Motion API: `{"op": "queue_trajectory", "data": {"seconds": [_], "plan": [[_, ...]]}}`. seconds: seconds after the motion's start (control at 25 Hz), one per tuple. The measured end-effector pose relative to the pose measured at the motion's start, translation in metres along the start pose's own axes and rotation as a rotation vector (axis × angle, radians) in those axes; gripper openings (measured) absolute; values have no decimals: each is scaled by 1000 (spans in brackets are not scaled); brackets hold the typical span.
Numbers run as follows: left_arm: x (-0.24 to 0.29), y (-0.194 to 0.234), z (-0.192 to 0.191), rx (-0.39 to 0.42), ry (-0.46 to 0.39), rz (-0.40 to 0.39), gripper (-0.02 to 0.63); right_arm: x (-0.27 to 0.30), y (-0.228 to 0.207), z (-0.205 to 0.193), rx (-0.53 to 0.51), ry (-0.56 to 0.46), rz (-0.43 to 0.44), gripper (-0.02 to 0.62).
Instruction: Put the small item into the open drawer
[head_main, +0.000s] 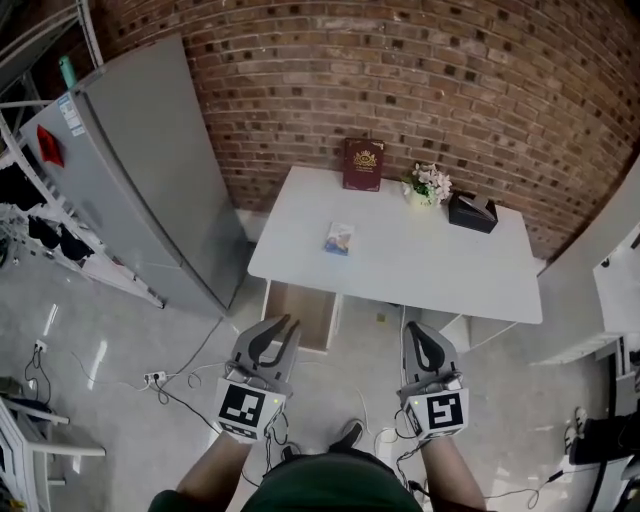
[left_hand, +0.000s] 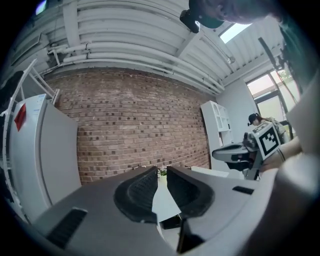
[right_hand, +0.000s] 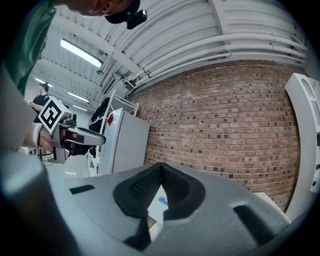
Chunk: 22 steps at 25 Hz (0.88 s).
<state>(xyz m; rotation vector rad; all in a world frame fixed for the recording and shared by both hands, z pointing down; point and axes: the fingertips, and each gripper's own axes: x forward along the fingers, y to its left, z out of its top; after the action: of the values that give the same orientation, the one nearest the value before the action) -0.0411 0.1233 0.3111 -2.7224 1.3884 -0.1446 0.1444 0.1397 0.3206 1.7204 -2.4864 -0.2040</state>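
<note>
White table (head_main: 430, 270): set against the brick wall, with the small packet (head_main: 339, 238) lying flat on it, left of centre and well apart from both tools.
Open drawer (head_main: 297, 312): pulled out under the table's near left edge, wooden bottom bare. Nothing has been put in yet.
Left gripper (head_main: 283, 325): held level just near of the drawer, jaws a slim gap apart, nothing between them.
Right gripper (head_main: 412, 328): held level by the table's near edge, jaws brought together at the tips, empty.
Step in hand: judged to be the reach for the packet. One pair of jaws should be widened first, and the thin packet pinched by an edge.
Room: open tabletop is offered around the packet. The book (head_main: 363, 164), flowers (head_main: 428, 184) and black box (head_main: 472, 212) are lined along the far edge, and the grey fridge (head_main: 150, 180) stands left.
</note>
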Motion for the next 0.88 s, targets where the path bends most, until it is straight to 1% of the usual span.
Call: {"op": "queue_trajectory", "data": {"seconds": [0.28,0.4,0.48,0.68,0.88], "plan": [[43,-16,2,4,29,23,52,11,-43,-18,36,3,37,3],[56,-23,3,8,38,28,52,15,-55,-25,63,9,48,3],[62,-25,1,7,50,31,52,19,-61,-30,62,12,55,3],[78,-19,-7,4,67,38,52,33,-71,-40,78,26,70,3],[100,-1,-19,-19,81,38,52,55,-73,-50,80,45,76,3]]}}
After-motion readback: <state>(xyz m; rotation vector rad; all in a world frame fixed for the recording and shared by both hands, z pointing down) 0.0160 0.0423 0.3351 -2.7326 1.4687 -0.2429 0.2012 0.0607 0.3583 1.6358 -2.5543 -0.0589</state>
